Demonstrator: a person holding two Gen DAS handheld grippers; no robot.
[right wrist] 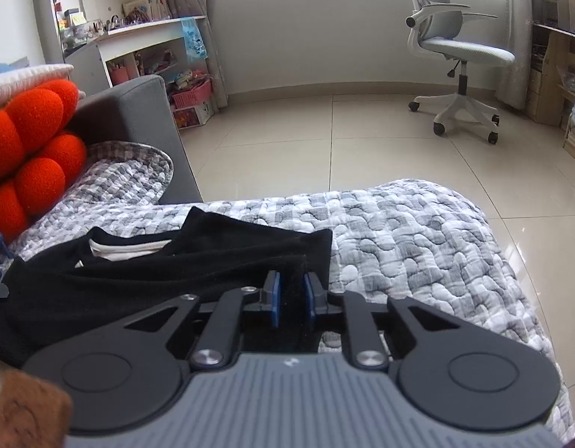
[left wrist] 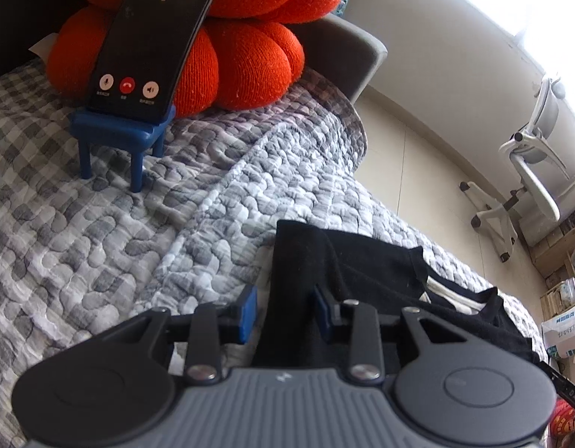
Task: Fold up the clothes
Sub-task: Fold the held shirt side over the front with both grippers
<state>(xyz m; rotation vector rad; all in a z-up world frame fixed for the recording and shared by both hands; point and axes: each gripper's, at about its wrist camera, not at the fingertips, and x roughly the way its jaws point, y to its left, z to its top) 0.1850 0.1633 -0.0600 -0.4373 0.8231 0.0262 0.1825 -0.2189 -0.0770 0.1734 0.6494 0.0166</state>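
Black garment [right wrist: 168, 265] lying on the quilted bed [right wrist: 418, 246], both edges being gripped

Left hand-held gripper [left wrist: 285, 300] is part-spread around one edge, contact unclear; right hand-held gripper [right wrist: 291, 293] is pinching the other. Likely step: starting a fold; next move calls for lifting both edges together. The garment's near part is being hidden beneath the grippers.

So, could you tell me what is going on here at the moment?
A person holding a gripper in each hand is folding a black garment on a grey quilted cover. The left gripper has cloth between its pads at one edge, and the right gripper straddles a fold at the other. A phone leans on a red cushion nearby.
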